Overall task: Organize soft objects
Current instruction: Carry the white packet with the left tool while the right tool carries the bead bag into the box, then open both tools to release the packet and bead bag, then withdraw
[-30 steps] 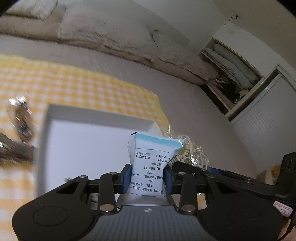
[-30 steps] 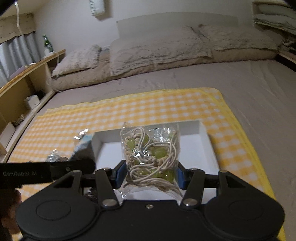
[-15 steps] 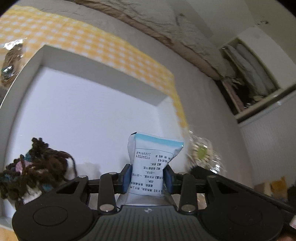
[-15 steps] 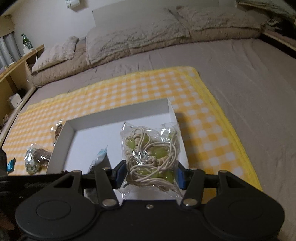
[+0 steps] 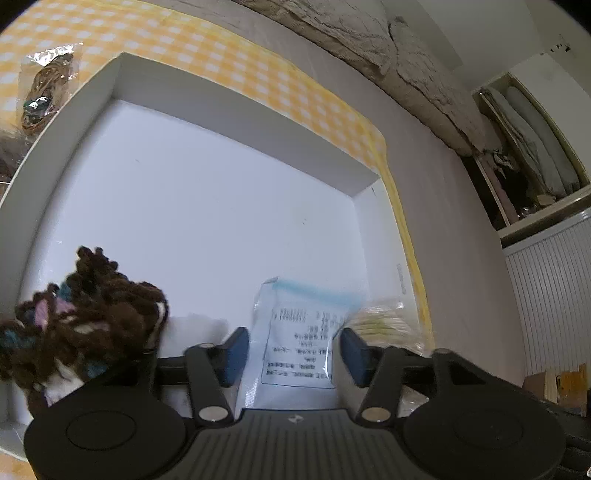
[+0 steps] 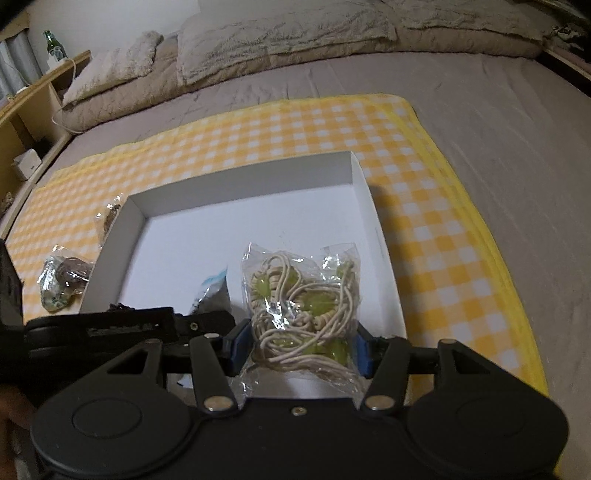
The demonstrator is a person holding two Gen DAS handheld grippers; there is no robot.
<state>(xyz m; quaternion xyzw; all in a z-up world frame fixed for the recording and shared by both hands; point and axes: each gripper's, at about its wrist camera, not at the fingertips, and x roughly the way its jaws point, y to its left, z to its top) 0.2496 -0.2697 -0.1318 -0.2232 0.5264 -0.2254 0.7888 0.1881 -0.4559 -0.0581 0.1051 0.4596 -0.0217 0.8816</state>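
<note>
A white open box (image 5: 229,125) (image 6: 243,184) lies on a yellow checked cloth (image 6: 436,236). My left gripper (image 5: 291,347) is open over the box's near part. A white and blue sachet (image 5: 299,339) sits loose between its fingers, blurred. A brown yarn bundle (image 5: 92,321) lies in the box to its left. My right gripper (image 6: 301,345) is shut on a clear bag of cream cord with green beads (image 6: 303,299), held low over the box's right side. The bag shows blurred in the left wrist view (image 5: 384,321).
Two clear bags of soft items (image 6: 62,280) (image 6: 109,218) lie on the cloth left of the box; one shows in the left wrist view (image 5: 44,88). Pillows (image 6: 280,33) line the bed's far edge. A wooden shelf (image 6: 33,110) stands left, a closet (image 5: 528,144) right.
My left gripper has opened and let go of the sachet, which now rests in the box. My right gripper has moved forward and down over the box with the bag.
</note>
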